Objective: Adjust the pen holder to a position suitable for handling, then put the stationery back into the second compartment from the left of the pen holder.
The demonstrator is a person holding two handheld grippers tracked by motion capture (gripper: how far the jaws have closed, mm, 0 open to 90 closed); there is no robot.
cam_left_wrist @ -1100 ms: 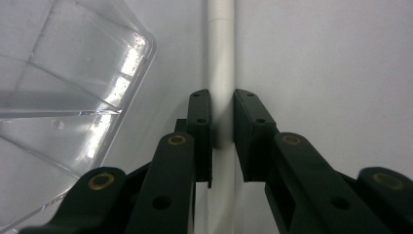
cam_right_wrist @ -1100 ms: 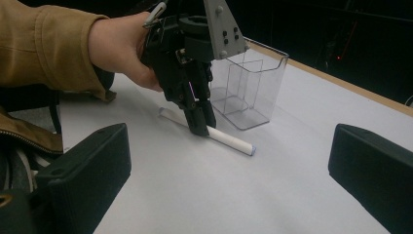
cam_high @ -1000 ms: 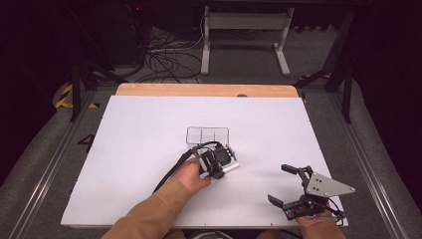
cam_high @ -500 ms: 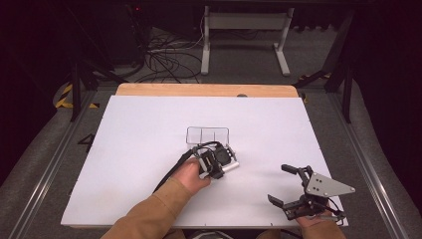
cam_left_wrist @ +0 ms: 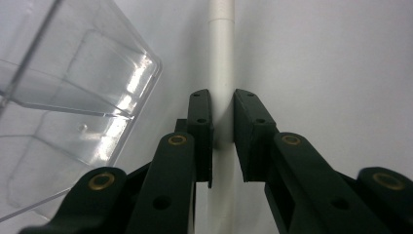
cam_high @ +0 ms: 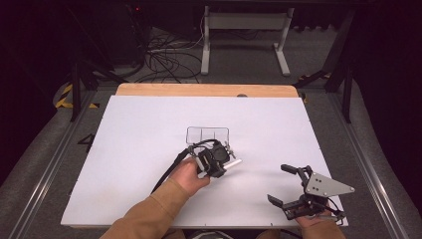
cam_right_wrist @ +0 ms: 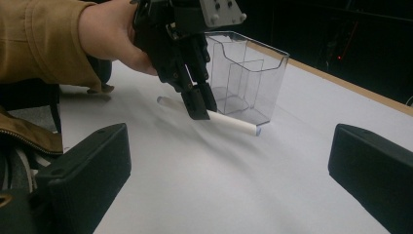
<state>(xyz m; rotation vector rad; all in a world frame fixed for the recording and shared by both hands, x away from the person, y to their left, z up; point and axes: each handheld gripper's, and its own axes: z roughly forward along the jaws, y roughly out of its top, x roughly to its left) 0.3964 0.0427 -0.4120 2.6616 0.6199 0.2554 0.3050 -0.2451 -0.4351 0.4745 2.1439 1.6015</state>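
A white stick (cam_high: 235,162) lies low over the white table top, just in front of a clear plastic box (cam_high: 207,134) with inner partitions. My left gripper (cam_high: 221,159) points down at it and is shut on the stick's middle. In the left gripper view both pads (cam_left_wrist: 202,126) press on the white stick (cam_left_wrist: 221,58), with the clear box (cam_left_wrist: 73,97) right beside it. The right gripper view shows the left gripper (cam_right_wrist: 199,105), the stick (cam_right_wrist: 234,124) and the box (cam_right_wrist: 248,78) ahead. My right gripper (cam_high: 279,183) rests open at the front right, nothing between its fingers (cam_right_wrist: 92,161).
A white sheet (cam_high: 149,129) covers the table, with a wooden edge (cam_high: 199,90) at the far side. A brown sleeve (cam_high: 149,214) reaches in from the bottom. Cables and a metal stand (cam_high: 244,35) sit on the floor beyond the table.
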